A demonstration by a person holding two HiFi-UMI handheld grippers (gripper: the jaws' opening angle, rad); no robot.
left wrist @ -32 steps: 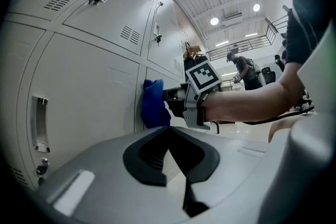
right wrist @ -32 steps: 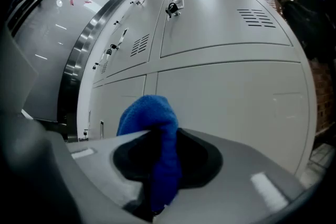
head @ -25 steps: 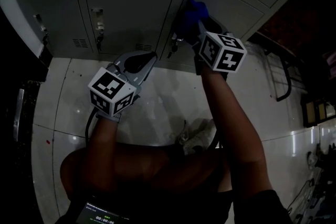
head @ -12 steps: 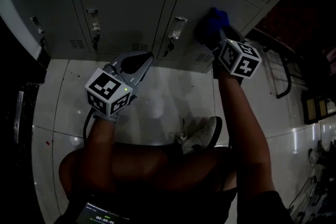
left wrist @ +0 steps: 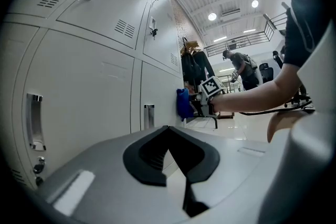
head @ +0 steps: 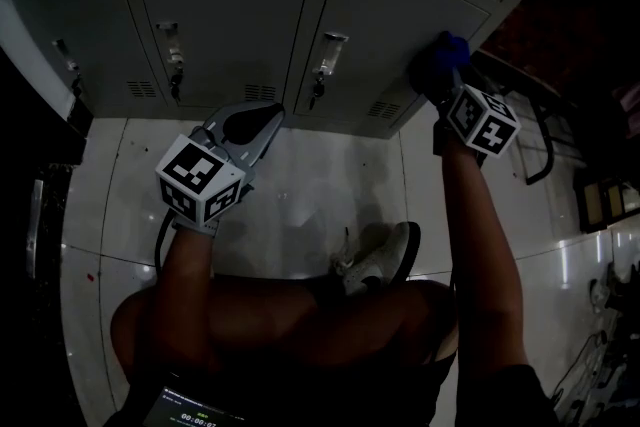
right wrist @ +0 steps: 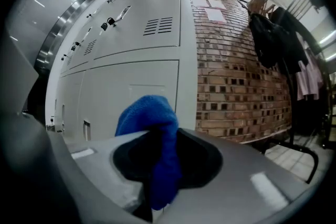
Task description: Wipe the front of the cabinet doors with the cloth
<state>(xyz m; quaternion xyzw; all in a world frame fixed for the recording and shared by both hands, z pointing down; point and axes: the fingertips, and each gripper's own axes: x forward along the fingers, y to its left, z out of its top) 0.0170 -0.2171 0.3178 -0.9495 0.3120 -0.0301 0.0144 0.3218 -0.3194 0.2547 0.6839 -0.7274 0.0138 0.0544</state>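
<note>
Cloth (head: 441, 55), pinched tight in the right tongs (head: 447, 83), presses on the far right edge of the right-hand cabinet door (head: 385, 15); it is probably best kept flat and swept in overlapping passes. Left tongs (head: 258, 120) hang closed on nothing, low on the left. Compared with a moment earlier, the cloth sits further right, away from the handle (head: 331, 53).

R gripper (head: 446, 81) holds blue cloth (head: 441, 55) against cabinet door (head: 395, 10); L gripper (head: 262, 122) hangs over floor (head: 330, 180).
</note>
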